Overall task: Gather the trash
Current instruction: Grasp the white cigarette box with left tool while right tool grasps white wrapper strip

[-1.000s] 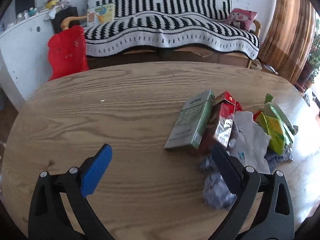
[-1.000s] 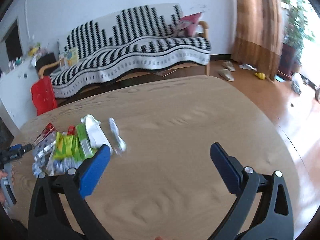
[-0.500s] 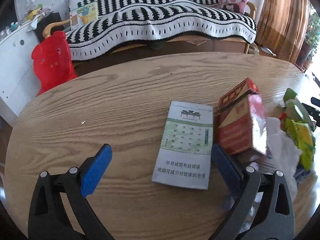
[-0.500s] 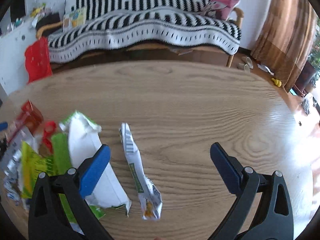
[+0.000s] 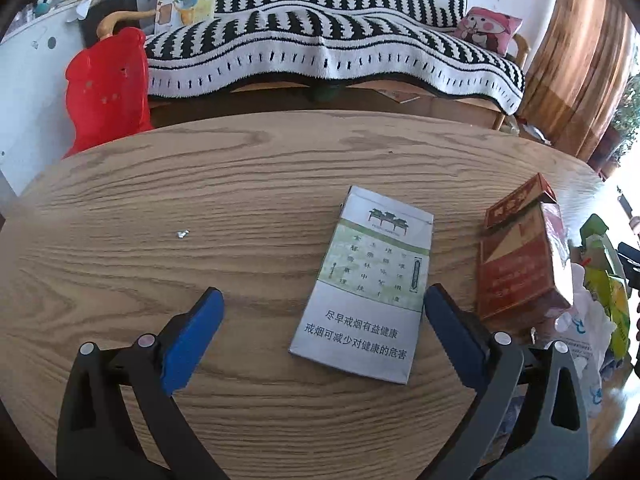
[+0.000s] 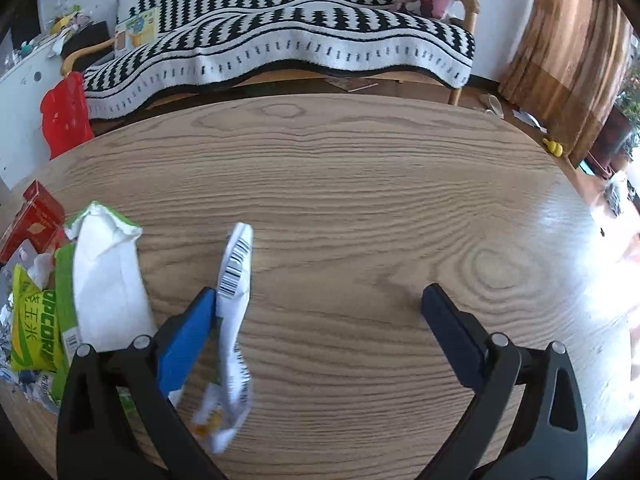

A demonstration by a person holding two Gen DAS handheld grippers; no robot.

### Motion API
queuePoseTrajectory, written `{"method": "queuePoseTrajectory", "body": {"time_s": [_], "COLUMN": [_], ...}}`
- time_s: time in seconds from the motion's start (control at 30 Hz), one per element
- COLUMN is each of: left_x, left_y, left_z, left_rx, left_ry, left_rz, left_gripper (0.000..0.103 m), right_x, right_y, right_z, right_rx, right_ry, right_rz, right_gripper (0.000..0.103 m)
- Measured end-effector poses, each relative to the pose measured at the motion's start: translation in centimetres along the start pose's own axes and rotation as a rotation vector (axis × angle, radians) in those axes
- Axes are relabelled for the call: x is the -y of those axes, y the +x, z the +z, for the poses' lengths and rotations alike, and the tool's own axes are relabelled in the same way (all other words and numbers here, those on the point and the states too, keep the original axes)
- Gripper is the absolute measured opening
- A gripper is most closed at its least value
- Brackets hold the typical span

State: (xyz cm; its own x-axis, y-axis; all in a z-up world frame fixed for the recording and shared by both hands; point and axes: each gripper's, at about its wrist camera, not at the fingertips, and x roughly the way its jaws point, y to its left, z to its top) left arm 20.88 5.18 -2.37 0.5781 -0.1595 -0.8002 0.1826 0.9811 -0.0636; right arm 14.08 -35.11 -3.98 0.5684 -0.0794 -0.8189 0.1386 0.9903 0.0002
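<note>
Item: grey pack (image 5: 366,286), flat on counter (image 5: 240,184). We find it between released left tongs (image 5: 320,310), long axis running near-to-far; right tongs (image 6: 316,310) released too.

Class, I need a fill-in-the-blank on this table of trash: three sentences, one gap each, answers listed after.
1. The green and white cigarette pack lies ____ on the wooden table.
2. The red cigarette pack has its lid ____.
3. The white wrapper printed with a barcode lies beside the ____ claw's blue finger.

Answers: flat; open; right
</note>
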Motion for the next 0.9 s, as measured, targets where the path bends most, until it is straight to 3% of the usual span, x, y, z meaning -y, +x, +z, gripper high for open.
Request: {"method": "queuePoseTrajectory", "body": {"time_s": [0.07,0.13,0.4,0.7,0.73,0.77,0.8,0.83,0.9], "left_x": [0.7,1.4,1.4,1.4,1.4,1.6,2.0,2.1,2.5], "left_y": [0.4,0.5,0.6,0.5,0.4,0.0,-0.1,-0.2,-0.6], "left_z": [-0.1,0.0,-0.1,0.0,0.2,0.4,0.6,0.6,0.6], "left_rx": [-0.023,-0.025,-0.026,-0.025,-0.018,0.008,-0.001,-0.002,-0.009], "left_ry": [0.058,0.099,0.094,0.089,0.092,0.105,0.109,0.105,0.091], "left_rz": [0.042,0.033,0.031,0.031,0.028,0.019,0.033,0.007,-0.026], "left_gripper": [0.098,0.098,0.098,0.097,0.084,0.059,0.058,0.058,0.057], "right_x": [-0.1,-0.2,-0.2,-1.5,-1.6,-1.8,-2.1,-2.3,-2.8], "right_y": [0.0,0.0,0.0,-0.4,-0.6,-0.9,-1.5,-1.8,-2.0], "right_z": [0.0,-0.1,-0.1,-0.6,-0.7,-0.7,-0.7,-0.6,-0.7], "right_rx": [0.001,0.001,0.001,-0.025,-0.029,-0.025,-0.010,-0.013,-0.019], "right_ry": [-0.003,-0.002,0.000,-0.080,-0.090,-0.107,-0.128,-0.126,-0.132], "right_rz": [-0.005,-0.005,-0.008,0.047,0.056,0.073,0.093,0.096,0.102], "right_gripper": [0.098,0.098,0.098,0.096,0.092,0.073,0.020,0.011,0.010]}}
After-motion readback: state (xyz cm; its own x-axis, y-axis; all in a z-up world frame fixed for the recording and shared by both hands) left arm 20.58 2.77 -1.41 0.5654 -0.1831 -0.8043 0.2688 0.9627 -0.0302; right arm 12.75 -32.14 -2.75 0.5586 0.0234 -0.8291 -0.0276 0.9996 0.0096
